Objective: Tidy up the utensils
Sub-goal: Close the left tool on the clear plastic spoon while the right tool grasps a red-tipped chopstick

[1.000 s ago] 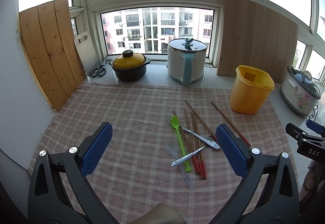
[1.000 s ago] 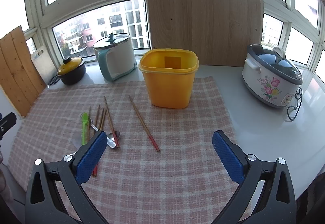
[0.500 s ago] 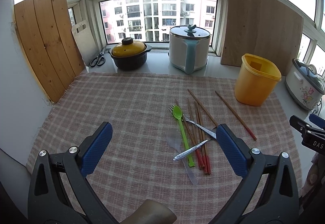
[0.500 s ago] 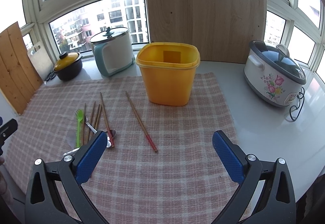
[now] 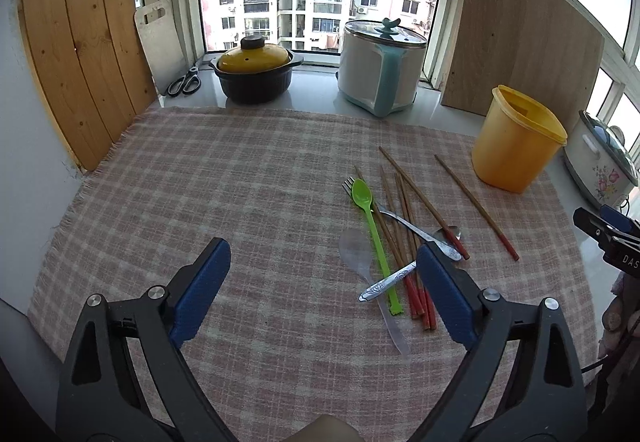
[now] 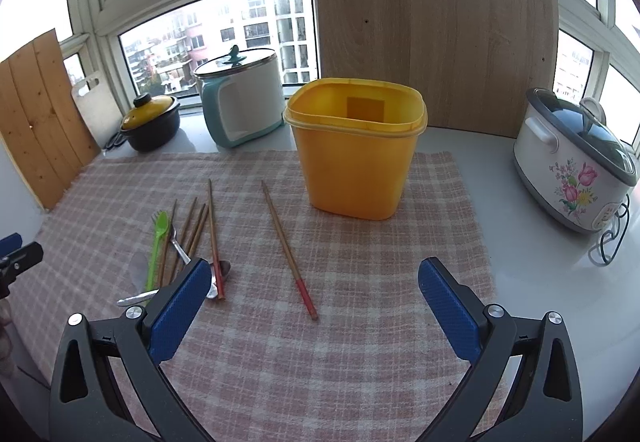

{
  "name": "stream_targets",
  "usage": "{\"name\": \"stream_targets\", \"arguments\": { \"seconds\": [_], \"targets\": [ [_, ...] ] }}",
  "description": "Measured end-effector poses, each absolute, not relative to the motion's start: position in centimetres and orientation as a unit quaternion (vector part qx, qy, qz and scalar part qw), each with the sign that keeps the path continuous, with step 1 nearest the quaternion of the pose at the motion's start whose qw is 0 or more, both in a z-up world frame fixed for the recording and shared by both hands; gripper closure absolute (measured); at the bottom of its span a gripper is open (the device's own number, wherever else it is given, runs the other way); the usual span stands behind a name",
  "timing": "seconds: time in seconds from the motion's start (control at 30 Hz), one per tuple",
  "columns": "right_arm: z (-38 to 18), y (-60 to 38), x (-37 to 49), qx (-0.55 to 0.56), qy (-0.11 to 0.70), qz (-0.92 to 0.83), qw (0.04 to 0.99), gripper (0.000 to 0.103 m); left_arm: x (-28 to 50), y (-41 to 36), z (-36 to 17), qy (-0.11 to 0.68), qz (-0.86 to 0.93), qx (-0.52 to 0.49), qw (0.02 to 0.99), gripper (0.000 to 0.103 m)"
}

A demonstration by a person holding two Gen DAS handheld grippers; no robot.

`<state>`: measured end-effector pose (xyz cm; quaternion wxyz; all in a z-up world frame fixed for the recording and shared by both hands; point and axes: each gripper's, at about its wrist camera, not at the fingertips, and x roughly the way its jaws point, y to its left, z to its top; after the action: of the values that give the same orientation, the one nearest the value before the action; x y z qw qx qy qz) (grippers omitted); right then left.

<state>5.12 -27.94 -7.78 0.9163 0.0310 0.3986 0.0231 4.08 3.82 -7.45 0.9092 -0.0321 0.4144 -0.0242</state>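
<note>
Left gripper [image 5: 322, 284] hung over the checked cloth [image 5: 240, 181], its jaws closing with only cloth between them; right gripper [image 6: 314, 300] was spread wide, grasping nothing. Utensils lay in a loose pile at centre-right of the cloth: green plastic spoon [image 5: 370, 226], metal spoon [image 5: 420, 234], clear plastic spoon [image 5: 360, 258] and several chopsticks [image 5: 404, 209]. One chopstick [image 6: 288, 248] lay apart, nearer the upright yellow container [image 6: 354, 161] at far right.

A white counter [image 6: 460, 157] is carrying a checked cloth [image 5: 224, 201], a dark pot with a yellow lid [image 5: 254, 75], scissors [image 5: 185, 81], a white and teal cooker [image 5: 380, 69], a flowered cooker [image 6: 576, 161] and leaning wooden boards [image 6: 432, 29]. A yellow bin [image 6: 356, 149], chopsticks [image 6: 289, 250], spoons [image 5: 370, 230] and a fork [image 5: 390, 211] are lying on the cloth.
</note>
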Motion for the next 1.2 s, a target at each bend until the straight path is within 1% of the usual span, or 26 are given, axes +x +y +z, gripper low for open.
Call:
{"name": "stream_targets", "arguments": {
  "seconds": [0.07, 0.13, 0.2, 0.23, 0.3, 0.37, 0.43, 0.47, 0.53, 0.6, 0.67, 0.7, 0.8, 0.83, 0.9, 0.97, 1.03, 1.1, 1.2],
  "targets": [
    [-8.2, -27.9, 5.7, 0.023, 0.410, 0.027, 0.912, 0.000, 4.4, 4.0, -8.0, 0.424, -0.032, -0.032, 0.905, 0.023],
    [-8.5, -28.1, 6.2, 0.018, 0.420, 0.035, 0.907, 0.000, 4.6, 3.9, -8.4, 0.428, -0.041, -0.028, 0.902, 0.029],
    [-8.8, -28.2, 6.7, 0.016, 0.429, 0.046, 0.902, 0.000, 4.7, 3.5, -8.7, 0.432, -0.054, -0.023, 0.900, 0.037],
    [-9.0, -28.2, 7.0, 0.015, 0.434, 0.051, 0.899, 0.000, 4.7, 3.3, -8.8, 0.434, -0.063, -0.021, 0.898, 0.039],
    [-9.2, -28.1, 7.4, 0.008, 0.440, 0.061, 0.896, 0.002, 4.9, 2.7, -9.1, 0.440, -0.083, -0.014, 0.894, 0.046],
    [-9.4, -28.0, 7.7, -0.002, 0.445, 0.071, 0.893, 0.006, 4.9, 2.0, -9.3, 0.444, -0.101, -0.007, 0.890, 0.048],
    [-9.6, -28.0, 8.1, -0.005, 0.450, 0.083, 0.889, 0.006, 5.0, 1.7, -9.6, 0.451, -0.112, -0.010, 0.886, 0.050],
    [-9.8, -28.1, 8.3, -0.004, 0.454, 0.089, 0.887, 0.006, 5.1, 1.6, -9.8, 0.455, -0.116, -0.014, 0.883, 0.053],
    [-10.2, -28.2, 8.9, -0.002, 0.462, 0.099, 0.881, 0.010, 5.3, 1.7, -10.4, 0.466, -0.120, -0.026, 0.876, 0.055],
    [-10.8, -28.1, 9.5, -0.004, 0.473, 0.111, 0.874, 0.019, 5.7, 2.0, -11.1, 0.477, -0.118, -0.040, 0.870, 0.062],
    [-11.2, -28.1, 10.2, -0.004, 0.485, 0.120, 0.866, 0.024, 6.3, 2.6, -11.9, 0.492, -0.117, -0.068, 0.860, 0.062],
    [-11.4, -28.0, 10.4, -0.002, 0.490, 0.125, 0.863, 0.026, 6.6, 3.0, -12.4, 0.499, -0.118, -0.085, 0.854, 0.064],
    [-11.8, -27.8, 11.2, 0.001, 0.498, 0.143, 0.855, 0.027, 7.7, 4.0, -13.6, 0.514, -0.115, -0.119, 0.841, 0.069],
    [-11.9, -27.6, 11.4, -0.003, 0.499, 0.147, 0.854, 0.028, 8.1, 4.2, -13.9, 0.517, -0.115, -0.126, 0.839, 0.069],
    [-12.4, -27.0, 11.9, -0.012, 0.503, 0.153, 0.851, 0.037, 8.9, 4.5, -14.5, 0.521, -0.114, -0.135, 0.835, 0.071],
    [-13.0, -26.6, 12.6, -0.015, 0.509, 0.155, 0.846, 0.041, 9.7, 4.6, -15.1, 0.526, -0.116, -0.135, 0.832, 0.073],
    [-13.7, -26.3, 13.4, -0.013, 0.516, 0.150, 0.843, 0.047, 10.5, 4.7, -15.8, 0.531, -0.118, -0.133, 0.828, 0.073],
    [-14.3, -26.0, 14.0, -0.013, 0.523, 0.147, 0.840, 0.056, 11.2, 4.7, -16.5, 0.537, -0.122, -0.135, 0.824, 0.073],
    [-15.0, -25.3, 14.8, -0.025, 0.531, 0.145, 0.834, 0.061, 12.2, 4.8, -17.5, 0.547, -0.128, -0.140, 0.815, 0.075]
  ]
}}
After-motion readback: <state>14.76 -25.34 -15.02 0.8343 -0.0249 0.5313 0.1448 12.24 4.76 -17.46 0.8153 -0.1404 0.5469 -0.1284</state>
